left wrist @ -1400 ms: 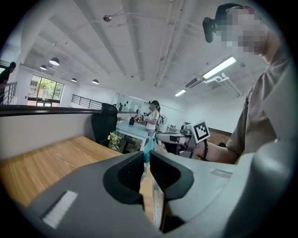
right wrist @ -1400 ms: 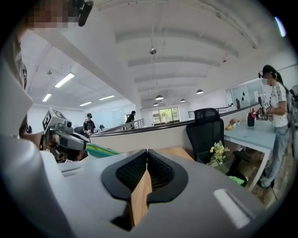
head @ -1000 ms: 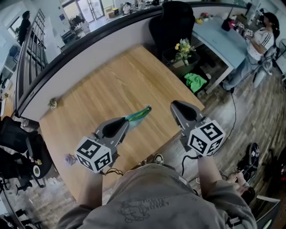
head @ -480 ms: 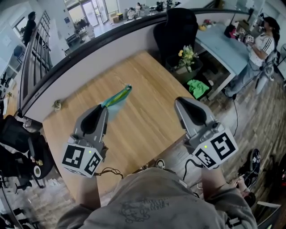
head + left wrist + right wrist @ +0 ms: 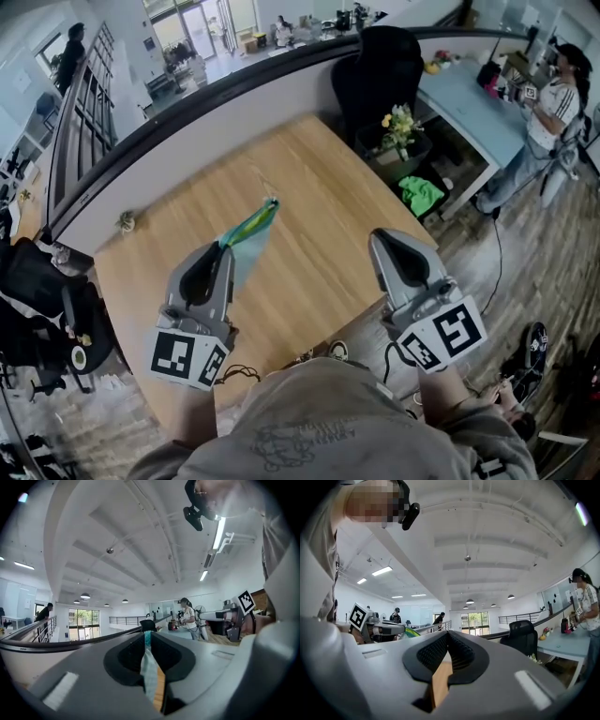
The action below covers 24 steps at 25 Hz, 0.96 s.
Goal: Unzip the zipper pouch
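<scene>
**Pouch lifted clear of the table, zipper untouched**

Raised since a second ago, the left tool [image 5: 222, 251] has swung toward the left edge of the light wooden table [image 5: 309, 187]. Its jaws stand narrow, pinching one end of the flat teal-and-green fabric pouch [image 5: 248, 232]. The pouch juts forward in the air above the table's middle, probably to present its zipper. The right tool [image 5: 380, 236] has risen too. It hovers over the near right corner, jaws closed together on nothing, apart from the pouch.

The head view looks steeply down over the bench [image 5: 319, 197], left claw [image 5: 222, 251] and right claw [image 5: 380, 236]. Each claw view sits just behind its own jaws, facing level; each glimpses the other claw.
</scene>
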{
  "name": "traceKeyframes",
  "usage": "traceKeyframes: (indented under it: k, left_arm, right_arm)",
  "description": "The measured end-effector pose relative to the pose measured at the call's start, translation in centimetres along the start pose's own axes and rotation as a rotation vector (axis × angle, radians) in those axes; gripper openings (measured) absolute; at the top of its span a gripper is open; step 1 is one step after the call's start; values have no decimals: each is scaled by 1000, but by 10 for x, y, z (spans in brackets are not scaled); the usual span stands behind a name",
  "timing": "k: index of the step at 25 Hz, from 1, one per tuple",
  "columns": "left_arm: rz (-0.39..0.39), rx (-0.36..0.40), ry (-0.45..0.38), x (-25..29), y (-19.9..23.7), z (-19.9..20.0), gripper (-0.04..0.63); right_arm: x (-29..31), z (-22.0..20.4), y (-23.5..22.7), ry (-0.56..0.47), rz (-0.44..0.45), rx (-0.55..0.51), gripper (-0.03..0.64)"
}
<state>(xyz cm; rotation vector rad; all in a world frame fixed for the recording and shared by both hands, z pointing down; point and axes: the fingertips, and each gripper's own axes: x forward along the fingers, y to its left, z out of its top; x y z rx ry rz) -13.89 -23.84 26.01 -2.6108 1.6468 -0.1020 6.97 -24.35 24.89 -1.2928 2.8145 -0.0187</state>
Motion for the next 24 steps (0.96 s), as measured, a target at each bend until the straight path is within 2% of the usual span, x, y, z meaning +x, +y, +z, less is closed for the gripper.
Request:
traceKeyframes:
  k: [3,8,13,24]
  left_arm:
    - [6,-26,45,-5,1,-22,41]
    - [17,-50,103,-11,1,-47,41]
    - [4,-52,106,-11,-1,-49,41]
    - [-16,-67,75,-14,-1,-38,41]
  right_arm:
    - [3,-15,6,29,23,38,11]
    - [10,-42,17,102,54,39,11]
    - [11,-51,19,135,45,-10,11]
    - [13,-53,23,164,39,-49,11]
